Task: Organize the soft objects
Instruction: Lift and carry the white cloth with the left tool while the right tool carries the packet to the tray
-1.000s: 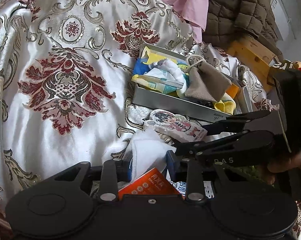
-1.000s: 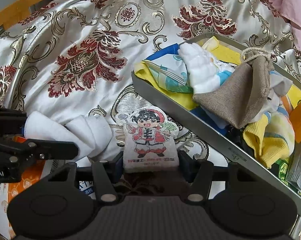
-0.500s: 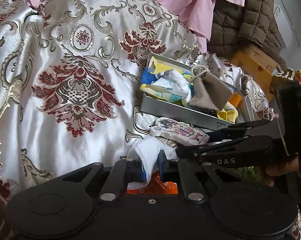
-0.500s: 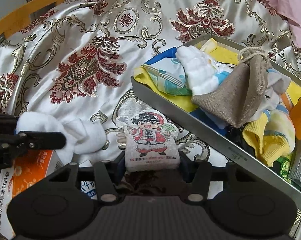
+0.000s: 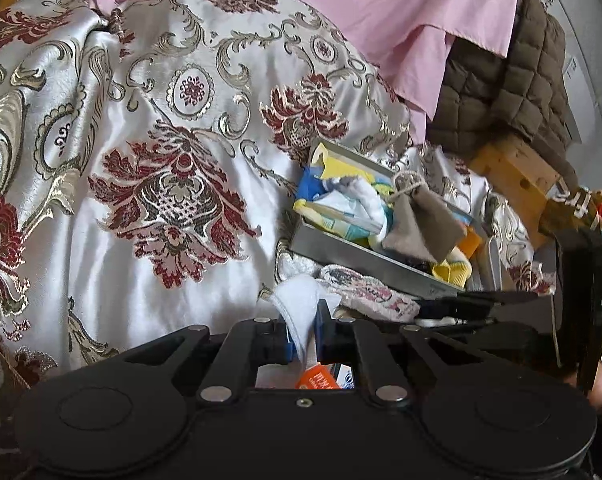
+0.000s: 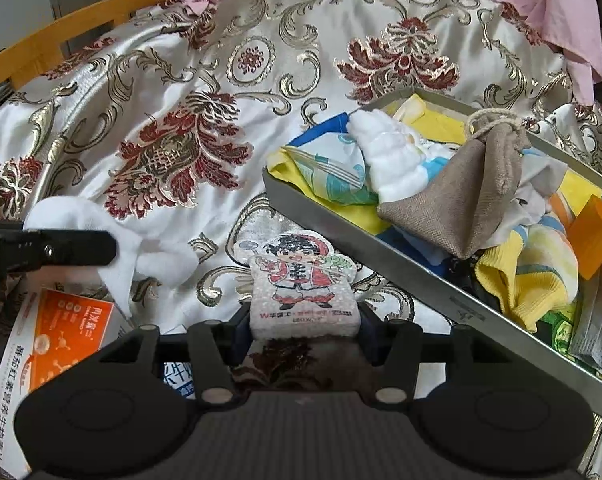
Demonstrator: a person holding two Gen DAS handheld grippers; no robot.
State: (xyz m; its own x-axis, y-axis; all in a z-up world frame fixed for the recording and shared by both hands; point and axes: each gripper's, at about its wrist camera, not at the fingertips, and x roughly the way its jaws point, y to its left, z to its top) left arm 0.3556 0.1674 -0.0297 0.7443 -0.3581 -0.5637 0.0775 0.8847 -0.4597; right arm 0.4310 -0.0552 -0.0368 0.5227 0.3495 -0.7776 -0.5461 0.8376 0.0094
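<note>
A white cloth [image 5: 297, 300] is pinched between the pads of my left gripper [image 5: 303, 322], whose jaws are closing on it; the cloth [image 6: 157, 248] trails onto the bedspread. My right gripper [image 6: 304, 320] is shut on a flat sponge printed with a cartoon figure [image 6: 301, 284], just in front of the grey metal tray [image 6: 381, 256]. The left wrist view shows that sponge [image 5: 365, 288] right of the cloth, below the tray [image 5: 341, 250]. The tray holds several soft items, among them a brown burlap pouch [image 6: 481, 184] and a white fluffy towel [image 6: 393, 160].
Everything lies on a white brocade bedspread [image 5: 141, 160] with red flowers. An orange-and-white box [image 6: 61, 340] lies under the left gripper. A pink sheet [image 5: 381, 20] and brown quilted jacket [image 5: 521, 80] are behind the tray. A wooden bed frame [image 6: 61, 36] runs along the far left.
The left gripper's jaws have closed from wide apart onto the white cloth and pulled it up a little. The right gripper has stayed put, holding the sponge.
</note>
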